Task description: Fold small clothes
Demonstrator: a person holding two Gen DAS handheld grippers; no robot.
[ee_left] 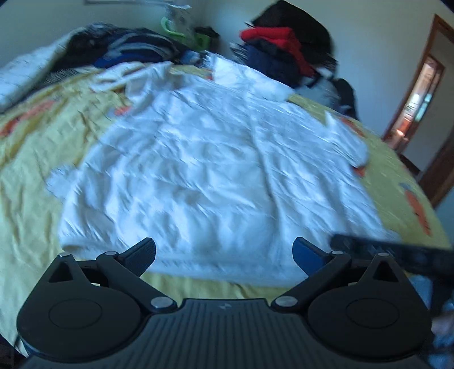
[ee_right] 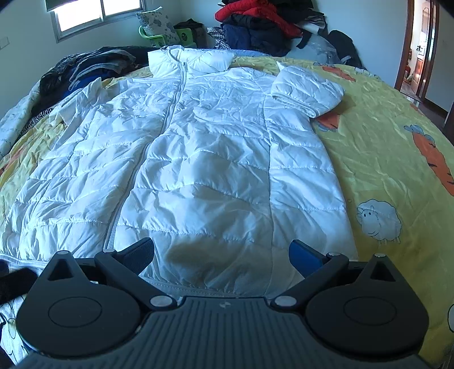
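A white quilted puffer jacket lies flat, front up and zipped, on a yellow bedspread. Its right sleeve is folded in near the shoulder, and its collar is at the far end. My right gripper is open and empty, just above the hem. In the blurred left wrist view the jacket fills the middle. My left gripper is open and empty above the hem's near edge. A dark bar, probably the other gripper, shows at the right.
A pile of red and dark clothes sits at the far side of the bed. Dark clothes lie at the far left. A green basket stands under the window. An open door is at the right.
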